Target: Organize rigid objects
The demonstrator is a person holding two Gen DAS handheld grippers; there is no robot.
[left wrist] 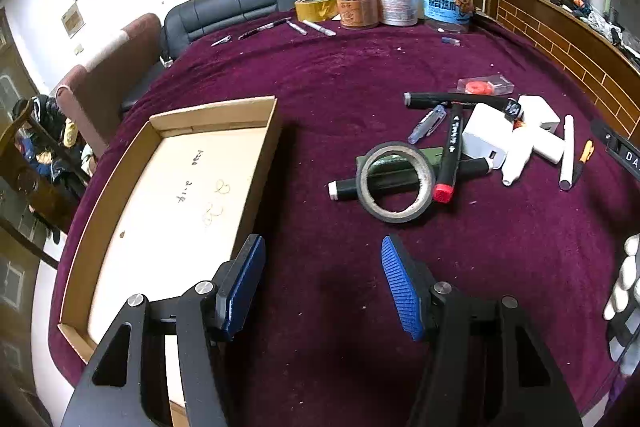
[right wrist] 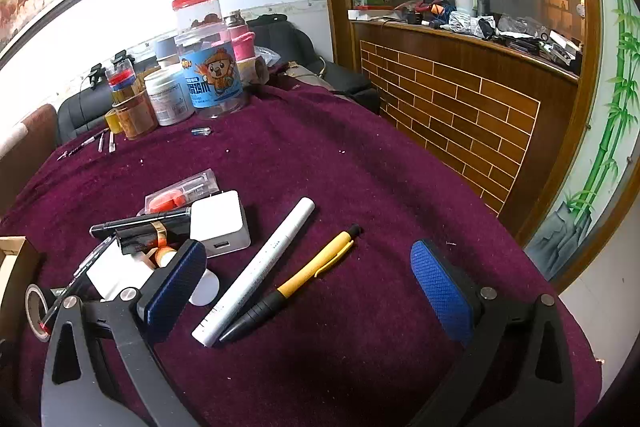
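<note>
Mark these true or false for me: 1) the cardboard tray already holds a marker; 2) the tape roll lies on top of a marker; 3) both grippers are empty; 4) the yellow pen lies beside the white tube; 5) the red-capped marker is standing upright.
1) False. The cardboard tray holds no marker, only faint scribbles on its floor.
2) True. The tape roll lies over a black marker.
3) True. The left gripper and right gripper stand open with nothing between their pads.
4) True. The yellow pen lies alongside the white tube.
5) False. The red-capped marker lies flat, across the pile.
</note>
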